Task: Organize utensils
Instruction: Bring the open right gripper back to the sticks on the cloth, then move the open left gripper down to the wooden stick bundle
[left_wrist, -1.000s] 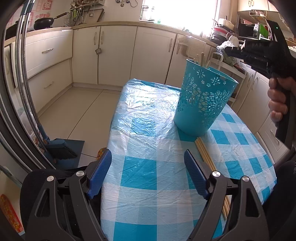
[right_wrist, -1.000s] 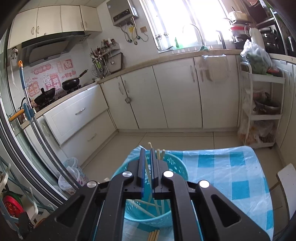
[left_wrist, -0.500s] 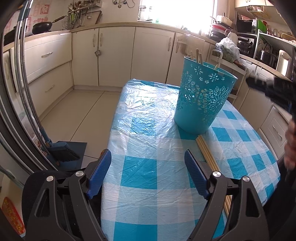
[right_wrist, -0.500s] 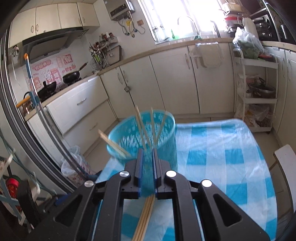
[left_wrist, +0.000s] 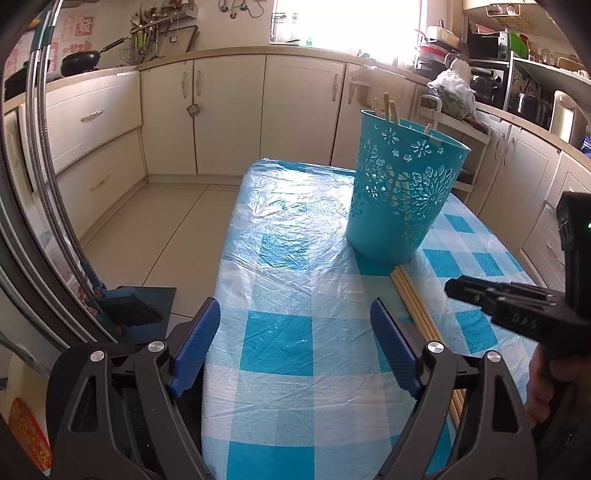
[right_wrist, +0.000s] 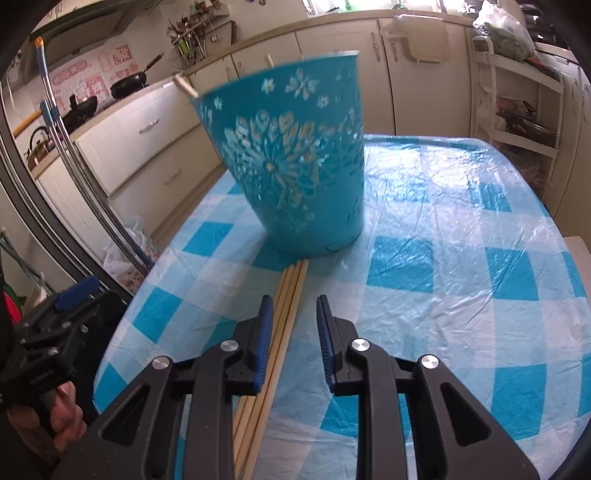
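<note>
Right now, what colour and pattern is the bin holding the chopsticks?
Turquoise bin with cut-out white-looking flower patterns; sharpest in the left wrist view.

No legible text; wall stickers (right_wrist: 110, 62) perhaps lettered.

1. Worktop (left_wrist: 295, 354): covered with a blue-and-white checked cloth under clear plastic film.
2. Cream cabinets (left_wrist: 229, 114): line the walls.
3. Black pan (left_wrist: 79, 62): on the counter.
4. Dustpan and brush (left_wrist: 129, 310): on the floor.
5. White rack (right_wrist: 517, 110): holds bags.
</note>
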